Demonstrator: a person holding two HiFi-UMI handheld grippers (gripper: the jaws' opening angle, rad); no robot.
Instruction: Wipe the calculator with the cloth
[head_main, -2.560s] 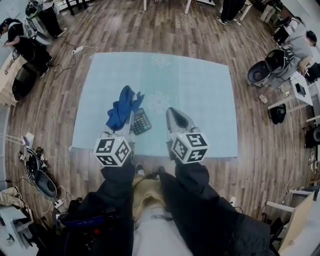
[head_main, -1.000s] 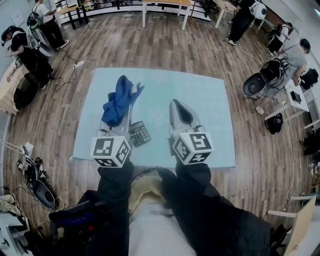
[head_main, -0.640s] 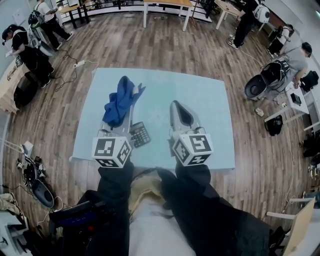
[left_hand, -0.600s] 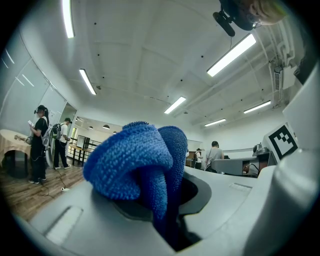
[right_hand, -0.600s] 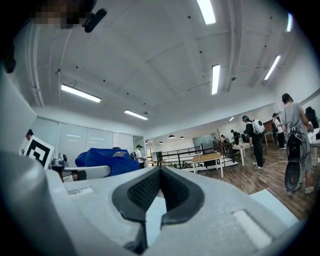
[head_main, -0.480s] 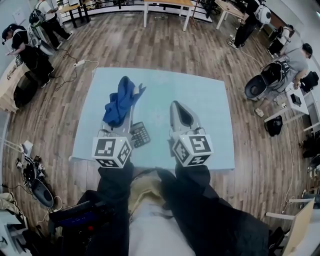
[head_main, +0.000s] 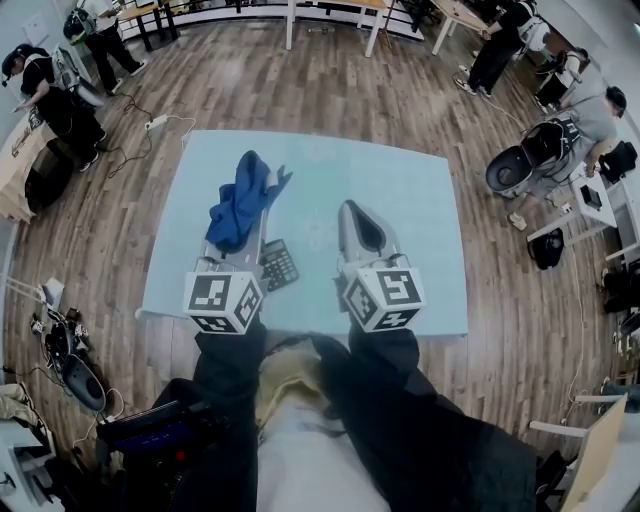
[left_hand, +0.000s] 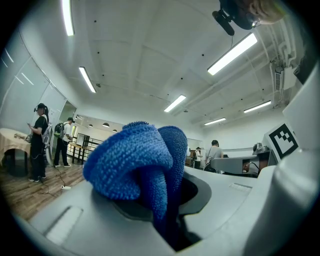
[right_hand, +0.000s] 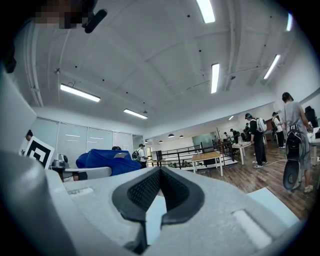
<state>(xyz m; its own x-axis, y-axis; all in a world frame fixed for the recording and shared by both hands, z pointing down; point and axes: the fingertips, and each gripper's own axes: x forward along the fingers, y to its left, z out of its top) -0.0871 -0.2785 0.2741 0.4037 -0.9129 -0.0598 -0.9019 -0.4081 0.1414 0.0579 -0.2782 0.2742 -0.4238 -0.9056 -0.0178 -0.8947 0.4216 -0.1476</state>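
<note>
The blue cloth (head_main: 241, 199) hangs bunched from the tip of my left gripper (head_main: 247, 216), which is shut on it. In the left gripper view the cloth (left_hand: 142, 167) fills the space between the jaws and hides the fingertips. The dark calculator (head_main: 280, 265) lies flat on the table just right of the left gripper's body, nearer the front edge than the cloth. My right gripper (head_main: 358, 214) is held to the right of the calculator, shut on nothing, its tips (right_hand: 160, 172) meeting. Both grippers tilt upward, off the table.
The table wears a light blue cover (head_main: 410, 190), bare apart from the calculator. Wooden floor surrounds it. People stand at the far left (head_main: 45, 85) and far right (head_main: 590, 105), and cables (head_main: 150, 100) lie on the floor on the left.
Since 2.6 s ago the left gripper has carried the cloth farther from the calculator, which now lies beside the gripper's body. Over the last second nothing has moved noticeably.
</note>
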